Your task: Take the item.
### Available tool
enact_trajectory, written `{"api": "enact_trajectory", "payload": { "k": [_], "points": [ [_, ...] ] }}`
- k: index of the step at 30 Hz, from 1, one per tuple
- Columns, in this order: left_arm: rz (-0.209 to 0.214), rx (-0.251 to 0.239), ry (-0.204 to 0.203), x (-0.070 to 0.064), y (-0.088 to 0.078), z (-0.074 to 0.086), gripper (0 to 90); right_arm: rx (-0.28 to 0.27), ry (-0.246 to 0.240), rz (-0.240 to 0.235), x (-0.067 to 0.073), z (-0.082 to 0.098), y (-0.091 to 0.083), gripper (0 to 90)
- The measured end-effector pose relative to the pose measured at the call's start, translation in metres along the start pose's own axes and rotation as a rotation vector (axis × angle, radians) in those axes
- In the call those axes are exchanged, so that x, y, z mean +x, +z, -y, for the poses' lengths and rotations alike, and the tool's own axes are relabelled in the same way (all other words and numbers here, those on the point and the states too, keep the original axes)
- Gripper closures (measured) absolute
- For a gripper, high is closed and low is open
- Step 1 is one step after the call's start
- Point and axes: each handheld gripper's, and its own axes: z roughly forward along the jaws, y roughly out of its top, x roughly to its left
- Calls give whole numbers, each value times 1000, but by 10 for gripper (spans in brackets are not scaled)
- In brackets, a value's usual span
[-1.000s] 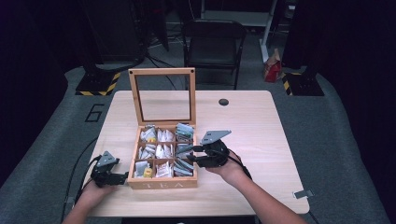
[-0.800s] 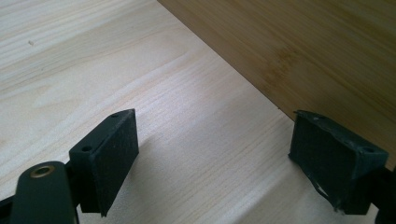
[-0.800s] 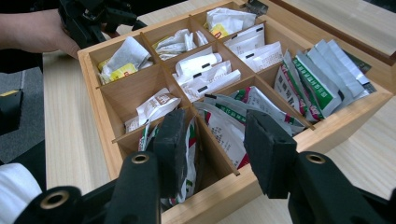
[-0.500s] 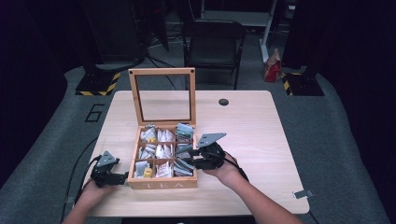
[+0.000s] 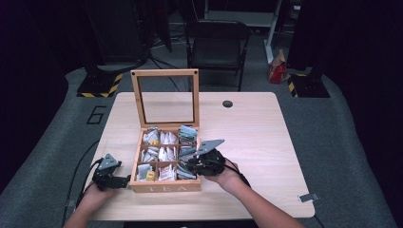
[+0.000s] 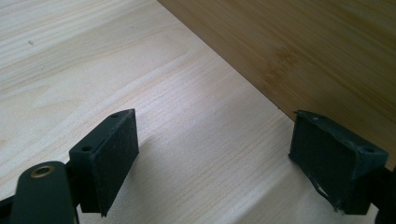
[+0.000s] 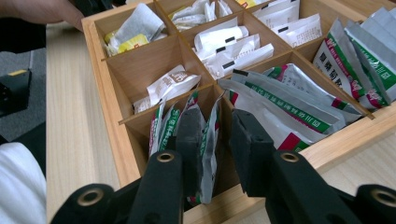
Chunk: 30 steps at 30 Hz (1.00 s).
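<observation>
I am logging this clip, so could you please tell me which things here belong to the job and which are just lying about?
In use:
tea box
green-striped sachets
right gripper
left gripper

Lying about:
folding chair
red bag

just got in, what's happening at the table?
A person works a wooden tea box, lid up, with two handheld grippers. The right gripper is down in a corner compartment, jaws around a green-and-silver tea packet but not yet shut. The left gripper rests open on the table beside the box.
</observation>
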Motion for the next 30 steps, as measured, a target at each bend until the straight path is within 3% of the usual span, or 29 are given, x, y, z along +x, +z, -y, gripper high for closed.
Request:
{"api": "enact_trajectory", "payload": {
  "k": [10,30],
  "points": [
    [0,0,0,0,0,0,150,19,11,-8,0,3,7,800],
    [0,0,0,0,0,0,150,55,12,-24,4,6,19,824]
  ]
}}
